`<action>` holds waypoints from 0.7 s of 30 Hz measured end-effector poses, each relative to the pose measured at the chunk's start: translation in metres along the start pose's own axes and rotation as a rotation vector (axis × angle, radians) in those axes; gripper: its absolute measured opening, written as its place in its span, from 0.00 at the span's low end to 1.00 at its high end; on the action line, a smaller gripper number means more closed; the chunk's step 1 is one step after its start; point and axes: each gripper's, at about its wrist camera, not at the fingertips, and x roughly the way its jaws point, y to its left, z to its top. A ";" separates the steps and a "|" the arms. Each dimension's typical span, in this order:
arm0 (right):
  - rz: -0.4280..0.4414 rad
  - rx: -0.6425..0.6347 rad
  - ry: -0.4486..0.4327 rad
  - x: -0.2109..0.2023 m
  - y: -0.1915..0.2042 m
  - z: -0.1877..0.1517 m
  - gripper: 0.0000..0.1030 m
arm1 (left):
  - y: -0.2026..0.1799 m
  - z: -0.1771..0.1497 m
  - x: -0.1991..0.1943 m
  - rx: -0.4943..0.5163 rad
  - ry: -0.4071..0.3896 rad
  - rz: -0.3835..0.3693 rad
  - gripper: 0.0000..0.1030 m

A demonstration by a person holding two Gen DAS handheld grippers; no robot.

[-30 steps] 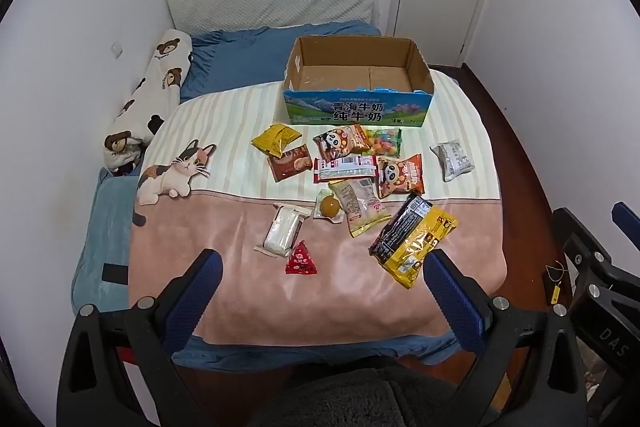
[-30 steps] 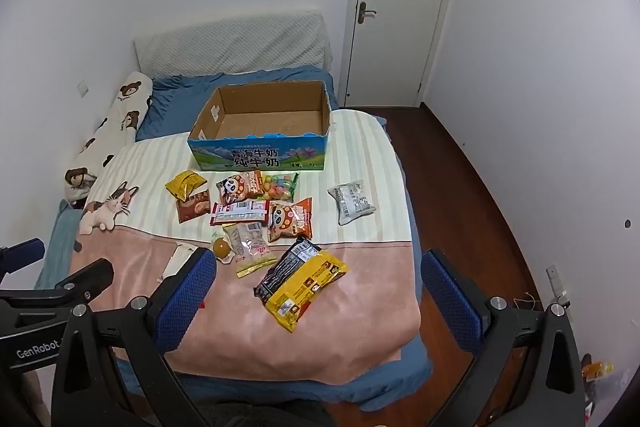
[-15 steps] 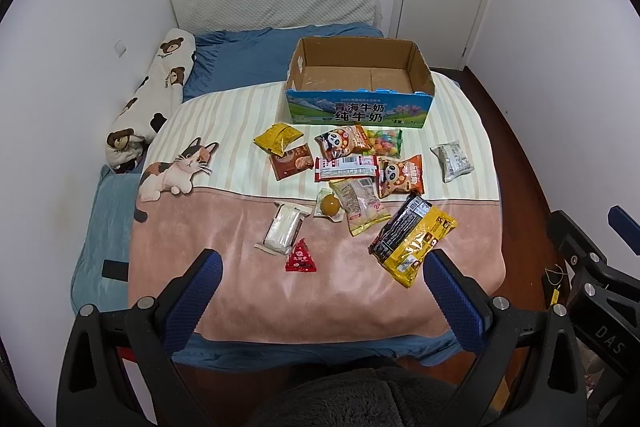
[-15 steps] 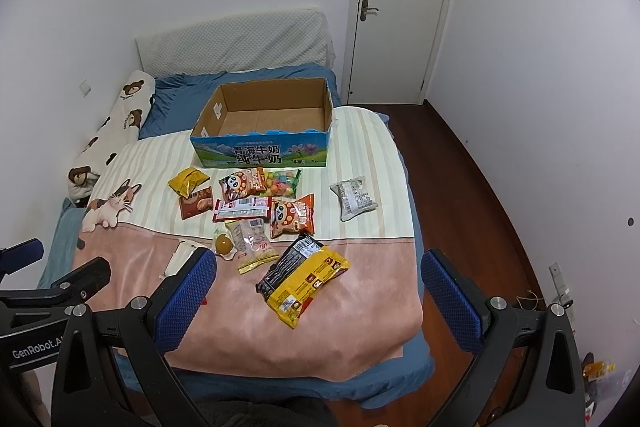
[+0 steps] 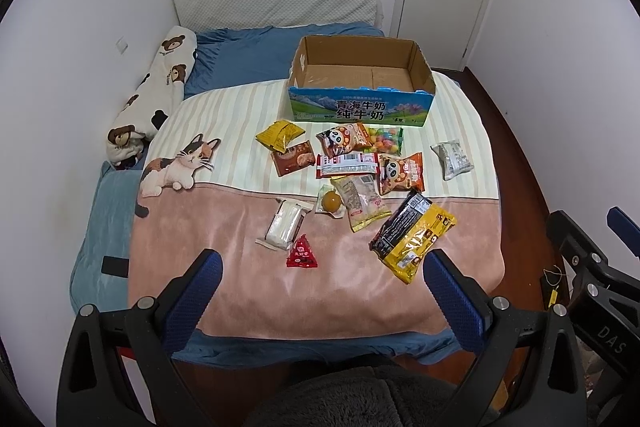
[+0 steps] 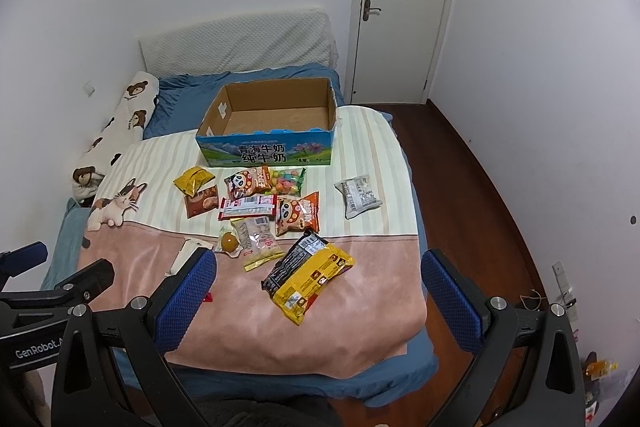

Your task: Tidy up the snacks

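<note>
One white packet sits half hidden behind right tool finger.

- My feeds were evenly lit by soft indoor light; its source wasn't visible.
- Shadows under the box and snacks were faint.
- Mild sheen showed on the yellow bag.
- Fisheye bent the walls and door, with black vignetted corners.
- Focus looked sharp throughout, without motion blur.

White packet half hidden behind the right tongs.
</note>
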 end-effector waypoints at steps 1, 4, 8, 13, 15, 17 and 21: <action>0.002 0.002 0.000 0.000 0.000 -0.001 1.00 | 0.001 0.000 0.000 -0.001 -0.001 0.000 1.00; 0.010 0.005 0.000 -0.001 0.000 -0.001 1.00 | 0.003 -0.002 0.000 -0.004 -0.002 0.000 1.00; 0.017 0.010 0.004 -0.001 0.000 -0.002 1.00 | 0.006 -0.002 0.000 -0.007 -0.005 0.000 1.00; 0.021 0.010 0.004 -0.001 0.003 -0.002 1.00 | 0.011 -0.001 0.001 -0.012 -0.005 -0.002 1.00; 0.019 0.010 0.003 -0.002 0.003 -0.002 1.00 | 0.010 -0.001 0.001 -0.011 -0.007 -0.001 1.00; 0.019 0.010 0.002 -0.002 0.003 -0.002 1.00 | 0.012 -0.001 0.001 -0.012 -0.007 -0.001 1.00; 0.021 0.014 0.001 -0.002 0.004 -0.001 1.00 | 0.016 0.002 0.003 -0.014 -0.010 0.001 1.00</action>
